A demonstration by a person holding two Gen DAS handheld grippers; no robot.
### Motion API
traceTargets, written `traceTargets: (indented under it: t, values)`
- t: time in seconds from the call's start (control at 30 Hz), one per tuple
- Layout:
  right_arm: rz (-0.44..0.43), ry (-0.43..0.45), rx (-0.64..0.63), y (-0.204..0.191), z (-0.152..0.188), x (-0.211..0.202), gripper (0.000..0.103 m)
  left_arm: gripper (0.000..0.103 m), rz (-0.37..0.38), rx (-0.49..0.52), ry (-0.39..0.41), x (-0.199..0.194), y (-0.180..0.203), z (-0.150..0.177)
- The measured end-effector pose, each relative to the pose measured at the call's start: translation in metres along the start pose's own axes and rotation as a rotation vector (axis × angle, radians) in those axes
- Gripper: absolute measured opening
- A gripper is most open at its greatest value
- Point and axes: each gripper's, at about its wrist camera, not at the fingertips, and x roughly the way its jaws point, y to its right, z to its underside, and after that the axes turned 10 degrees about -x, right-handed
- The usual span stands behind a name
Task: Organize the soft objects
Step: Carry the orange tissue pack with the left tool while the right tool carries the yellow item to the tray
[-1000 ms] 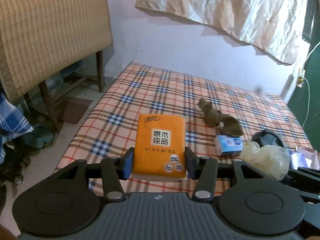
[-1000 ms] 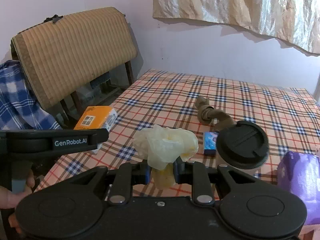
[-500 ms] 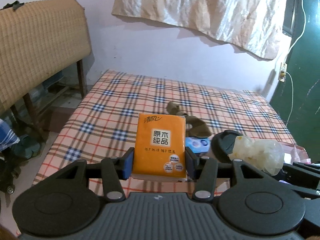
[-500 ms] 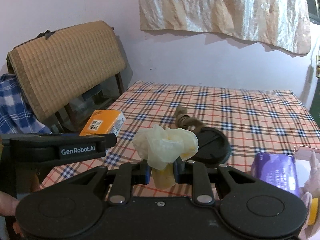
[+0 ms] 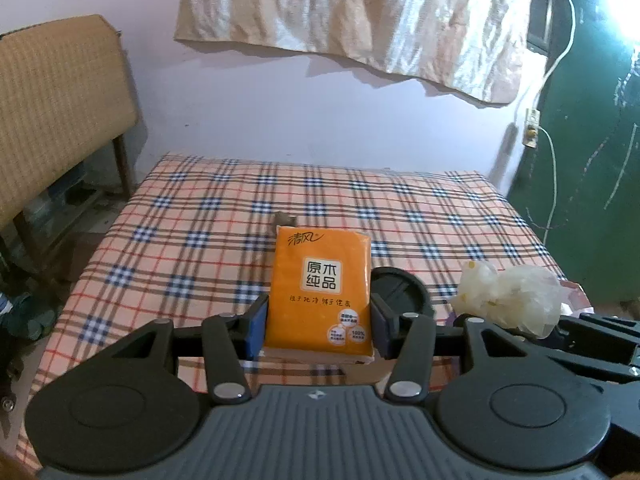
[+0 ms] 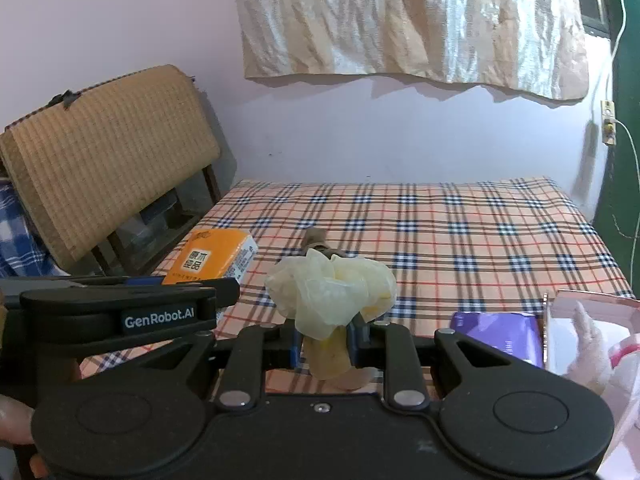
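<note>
Plaid bedsheet (image 5: 200, 240) under both my tools. Black round lid (image 5: 400, 292) just behind my left gripper (image 5: 318, 326); brown cloth scrap (image 6: 316, 240) mid-bed, mostly hidden. Purple packet (image 6: 496, 334) near right. Left gripper clamped on upright orange tissue pack (image 5: 320, 288). My right gripper (image 6: 325, 342) pinched tight on crumpled yellowish glove (image 6: 332, 292).
</note>
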Motion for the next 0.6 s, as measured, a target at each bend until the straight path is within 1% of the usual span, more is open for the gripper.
traceTargets:
  t: [0.6]
  values:
    - [0.078,0.013,0.059,0.066,0.007,-0.017,0.027,0.052,0.076,0.077,-0.029,0.018,0.058,0.002]
